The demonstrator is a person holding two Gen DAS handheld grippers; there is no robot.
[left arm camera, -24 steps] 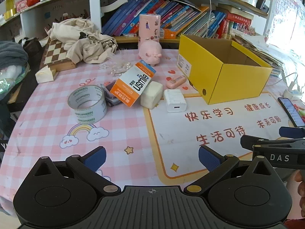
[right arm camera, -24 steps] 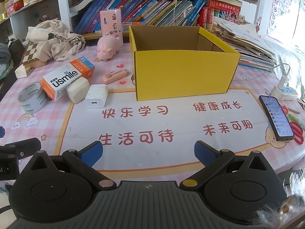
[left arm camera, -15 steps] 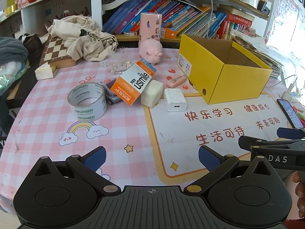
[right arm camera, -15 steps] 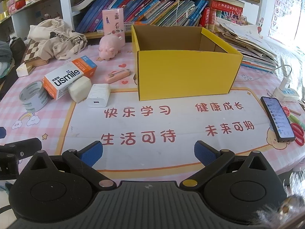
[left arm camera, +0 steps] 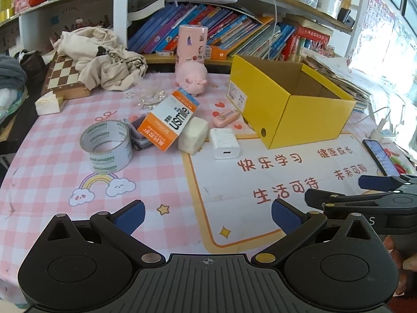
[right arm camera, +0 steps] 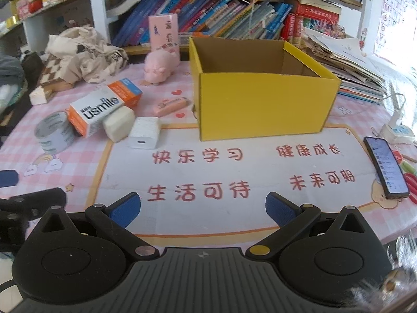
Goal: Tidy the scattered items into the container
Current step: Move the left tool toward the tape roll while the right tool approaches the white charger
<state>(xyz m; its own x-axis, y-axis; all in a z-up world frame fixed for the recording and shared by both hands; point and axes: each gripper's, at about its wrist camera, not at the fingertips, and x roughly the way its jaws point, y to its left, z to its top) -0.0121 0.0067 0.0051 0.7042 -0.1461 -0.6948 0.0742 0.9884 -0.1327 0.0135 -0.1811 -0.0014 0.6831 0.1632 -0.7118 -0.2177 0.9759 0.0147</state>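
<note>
Left tongs [left arm camera: 207, 216] and right tongs [right arm camera: 203, 210] spread wide, empty, poised side by side above the near edge of a surface [left arm camera: 52, 182] covered in pink checked cloth, both angled down toward it. Yellow box [right arm camera: 263, 109], open-topped and empty as far as visible, upright at the far edge of a white mat [right arm camera: 234, 172] printed with red characters.

Scattered in a loose cluster left of the box: roll of tape [left arm camera: 106, 147] standing on its flat side; orange-and-white carton [left arm camera: 169, 121] marked "usmile", tilted, one end propped on a small grey item [left arm camera: 139, 137] just beside the tape; pale block [left arm camera: 192, 135] touching the carton's lower corner; white charger [left arm camera: 224, 143] just beside the block, at the mat's corner; small pink oblong item [left arm camera: 226, 118] near the box's left wall.

Pink pig figure [left arm camera: 191, 77] farther back, in front of a tall pink canister [left arm camera: 191, 43]. Chessboard [left arm camera: 65, 77] at far left, partly under crumpled cream cloth [left arm camera: 99, 57]. Phone [right arm camera: 387, 170] lying screen-up at the mat's right edge, well apart from the cluster. Shelf of leaning books [right arm camera: 208, 18] behind everything.
</note>
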